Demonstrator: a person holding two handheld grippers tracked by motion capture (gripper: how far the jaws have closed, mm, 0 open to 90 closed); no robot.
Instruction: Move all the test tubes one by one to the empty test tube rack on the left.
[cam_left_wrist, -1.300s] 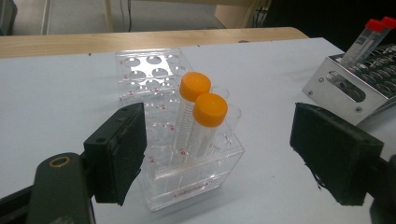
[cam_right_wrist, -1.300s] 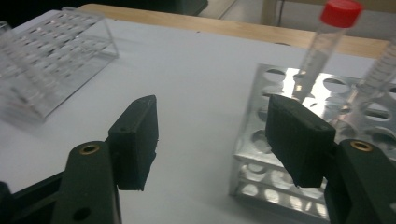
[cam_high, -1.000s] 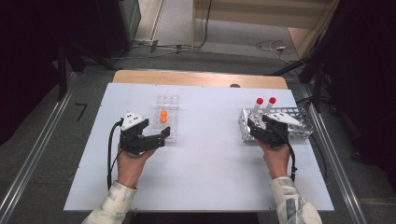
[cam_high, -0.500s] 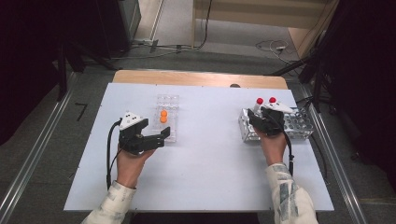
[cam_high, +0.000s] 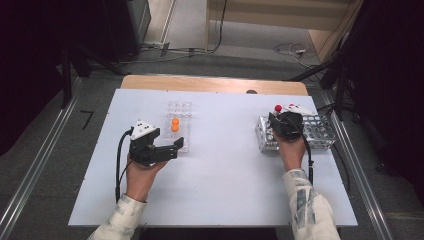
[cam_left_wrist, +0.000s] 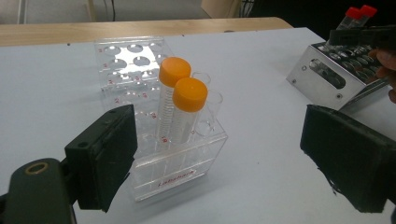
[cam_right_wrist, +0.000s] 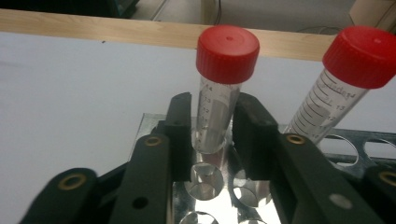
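A red-capped tube (cam_right_wrist: 219, 100) stands in a hole at the far left end of the metal rack (cam_high: 320, 134). My right gripper (cam_right_wrist: 212, 126) reaches over the rack, and its jaws have just been closing; both pads now press on the tube's clear wall below the cap (cam_high: 278, 108). A second red-capped tube (cam_right_wrist: 338, 88) stands free beside it. My left gripper (cam_high: 175, 148) rests open on the table, pointing at the near end of a clear plastic rack (cam_left_wrist: 177, 172). That rack holds two orange-capped tubes (cam_left_wrist: 187, 100), which stand between and beyond the wide-apart pads (cam_left_wrist: 107, 154).
The white table (cam_high: 225, 170) has a wooden strip (cam_high: 210, 84) along its far edge. The clear rack (cam_high: 180, 107) stands left of centre and the metal rack (cam_left_wrist: 327, 77) at the right, with most holes unfilled. Dark floor and cables surround the table.
My right gripper has moved forward over the metal rack to the left red-capped tube, and its jaws have closed on it. The left gripper has stayed in place, open.
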